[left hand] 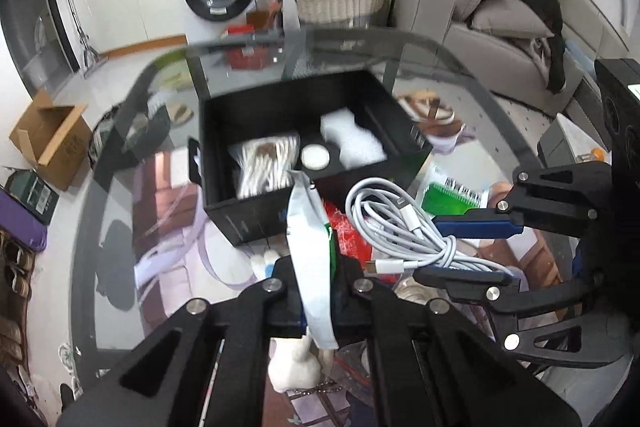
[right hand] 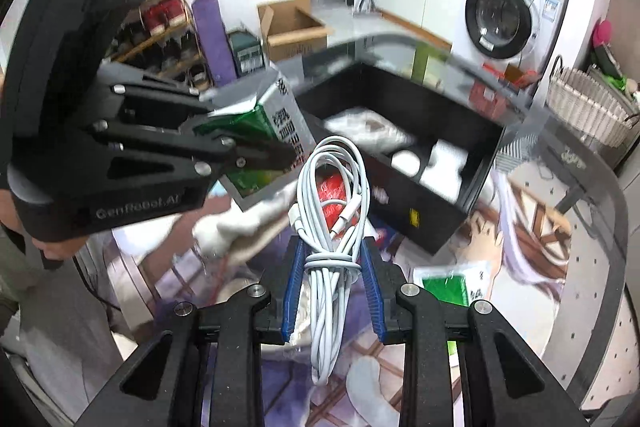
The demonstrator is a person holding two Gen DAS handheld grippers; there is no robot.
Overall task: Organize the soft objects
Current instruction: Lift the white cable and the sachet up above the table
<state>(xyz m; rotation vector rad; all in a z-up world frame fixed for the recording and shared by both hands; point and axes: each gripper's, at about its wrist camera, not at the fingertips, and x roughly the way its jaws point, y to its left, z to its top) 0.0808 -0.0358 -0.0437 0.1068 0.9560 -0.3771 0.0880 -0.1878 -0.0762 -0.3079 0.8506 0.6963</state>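
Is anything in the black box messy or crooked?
A little. In the black box, the bag of cotton swabs lies tilted, not flush with the walls. The round white pad and white foam sit neatly.

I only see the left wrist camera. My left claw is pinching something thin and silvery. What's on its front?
Observer: From the right wrist, the packet is green and white with black printed characters, pinched in the left claw.
Operator: Who's holding my claw?
Observer: A hand wraps its handle underneath.
Operator: And the cable's other end?
Observer: The white cable passes between the blue pads of the right claw, its loops trailing toward that camera.
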